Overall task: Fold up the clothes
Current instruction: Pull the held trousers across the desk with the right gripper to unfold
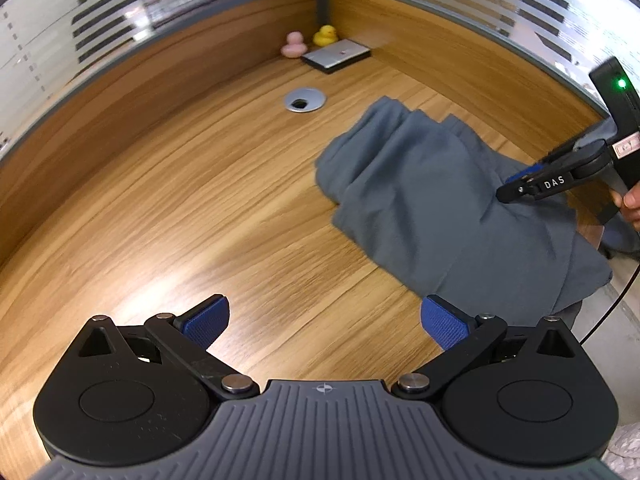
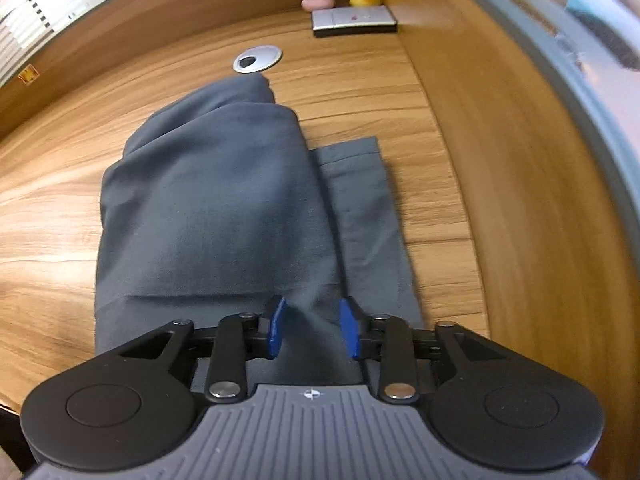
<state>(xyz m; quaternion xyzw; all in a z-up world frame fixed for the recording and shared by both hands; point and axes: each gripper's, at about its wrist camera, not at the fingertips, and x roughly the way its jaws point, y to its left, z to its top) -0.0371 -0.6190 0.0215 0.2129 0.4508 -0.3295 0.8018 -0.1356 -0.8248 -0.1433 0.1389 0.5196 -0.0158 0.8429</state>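
A grey garment (image 2: 216,200) lies partly folded on the wooden desk (image 2: 52,208), with a flat strip (image 2: 360,208) sticking out on its right side. My right gripper (image 2: 312,328) hovers low over the garment's near end. Its blue pads (image 2: 276,328) stand a narrow gap apart, with cloth lying between and under them, and I see no pad pressing on it. From the left wrist view the same gripper (image 1: 506,192) points down at the garment (image 1: 420,184) from the right. My left gripper (image 1: 324,320) is wide open over bare wood, left of the cloth, holding nothing.
At the back of the desk sit a pink duck (image 1: 294,45), a yellow duck (image 1: 325,35) and a flat silver device (image 1: 336,55). A round cable grommet (image 1: 305,100) lies ahead of the garment. Wooden partition walls with frosted glass enclose the desk.
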